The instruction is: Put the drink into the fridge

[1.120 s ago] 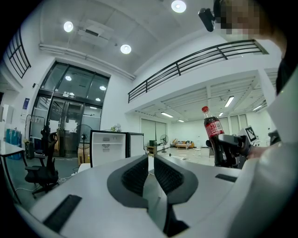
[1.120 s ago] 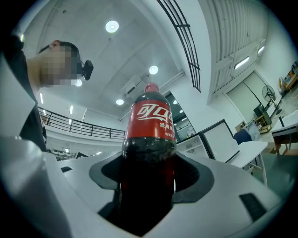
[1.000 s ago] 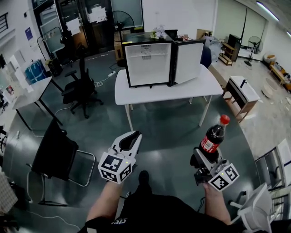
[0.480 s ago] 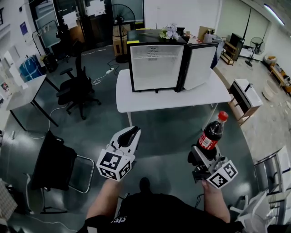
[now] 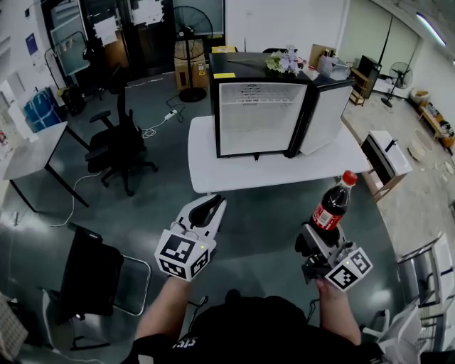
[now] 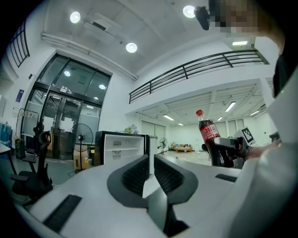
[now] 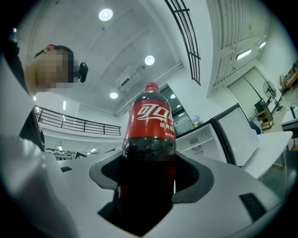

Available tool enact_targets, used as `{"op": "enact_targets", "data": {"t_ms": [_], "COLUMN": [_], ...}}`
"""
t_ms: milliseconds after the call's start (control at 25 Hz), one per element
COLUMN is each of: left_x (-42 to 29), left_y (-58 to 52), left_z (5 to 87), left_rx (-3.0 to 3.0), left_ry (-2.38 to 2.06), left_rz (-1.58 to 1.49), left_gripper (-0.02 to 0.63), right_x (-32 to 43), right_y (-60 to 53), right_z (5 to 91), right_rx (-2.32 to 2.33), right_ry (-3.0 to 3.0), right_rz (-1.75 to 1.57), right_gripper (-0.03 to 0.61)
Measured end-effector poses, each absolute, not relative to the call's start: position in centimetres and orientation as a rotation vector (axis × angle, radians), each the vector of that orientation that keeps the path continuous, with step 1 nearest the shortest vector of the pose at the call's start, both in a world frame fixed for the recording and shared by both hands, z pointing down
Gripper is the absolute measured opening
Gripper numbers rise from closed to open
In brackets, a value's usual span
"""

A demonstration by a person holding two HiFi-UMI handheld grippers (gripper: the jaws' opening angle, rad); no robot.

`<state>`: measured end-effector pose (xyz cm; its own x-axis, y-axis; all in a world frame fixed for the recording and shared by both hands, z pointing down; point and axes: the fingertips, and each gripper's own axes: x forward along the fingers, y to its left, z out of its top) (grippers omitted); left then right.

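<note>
**Cola bottle** [image 5: 331, 206]: dark drink, red cap, red label with white lettering. It was carried upright above the floor, well short of the fridge.

**Right tool** [image 5: 318, 240]: jaws were clamped on the bottle's lower body, likely to keep it upright for shelving.

**Left tool** [image 5: 207, 207]: jaws stood nearly together and held nothing, apparently in reserve.

**Mini fridge** [image 5: 256, 117]: stood on the white desk [image 5: 206, 174] with its door open, so the interior looked ready to receive the bottle.

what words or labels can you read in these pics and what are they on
"可口": white script on the red label of the cola bottle; the smaller line beneath it is too small to read.
Print on the back wall inside the mini fridge: too small to read.
Yellow sticker on the fridge top: unreadable.
Papers on the glass doors: unreadable.
Marker cube faces: black-and-white patterns only, no words.
</note>
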<state>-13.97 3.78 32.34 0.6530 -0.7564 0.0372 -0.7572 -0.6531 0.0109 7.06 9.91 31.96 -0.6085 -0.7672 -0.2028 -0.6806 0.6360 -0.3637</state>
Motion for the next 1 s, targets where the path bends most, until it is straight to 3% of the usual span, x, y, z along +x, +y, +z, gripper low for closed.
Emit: {"op": "enact_targets", "data": {"t_ms": [240, 640, 1000], "left_x": [-15.9, -13.1, -6.3], "left_y": [-0.4, -9.9, -21.9], "left_z": [34.0, 35.9, 38.5], "left_rx": [2.798, 2.741, 2.685], "left_ry": [-1.308, -1.305, -1.306], "left_rz": [0.074, 0.171, 0.218], "left_gripper": [0.052, 0.052, 0.052], "right_x": [5.4, 7.8, 11.6], "right_y": [5.5, -5.2, -17.4], "right_z": [33.0, 35.1, 37.5], "right_rx": [-1.152, -1.150, -1.065], "right_ry": [2.541, 2.579, 2.695], "right_rz": [-0.369, -0.430, -0.453], "right_gripper": [0.301, 0.301, 0.301]}}
